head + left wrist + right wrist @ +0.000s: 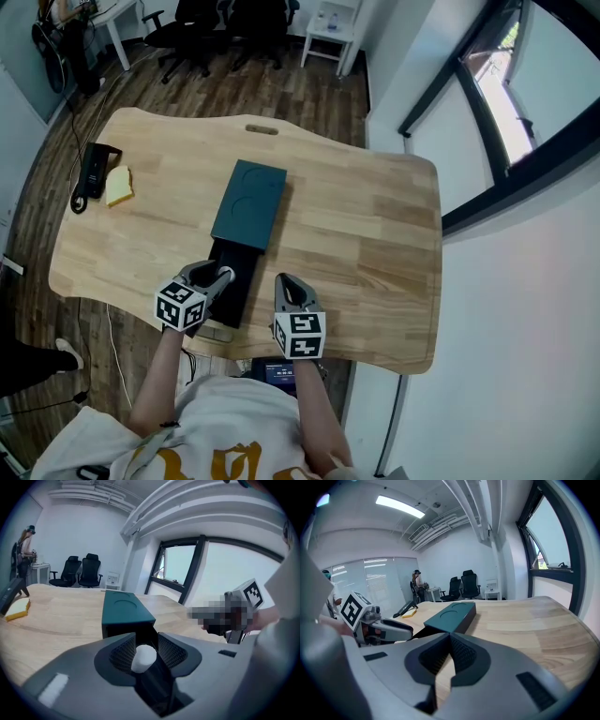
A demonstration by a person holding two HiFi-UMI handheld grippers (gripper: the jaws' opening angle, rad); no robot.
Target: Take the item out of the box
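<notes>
A dark teal box lies on the wooden table, with its black inner tray slid out towards me. My left gripper hangs over that tray. In the left gripper view a small white item stands between the pads of this gripper and fills the gap, with no squeeze showing. The box lies just beyond. My right gripper hovers to the right of the tray, near the table's front edge. Its jaws meet at the tips with nothing between them, and the box is ahead on its left.
A black device and a yellow pad lie at the table's far left. Office chairs and a white side table stand beyond the table. A person stands far back. A window wall runs along the right.
</notes>
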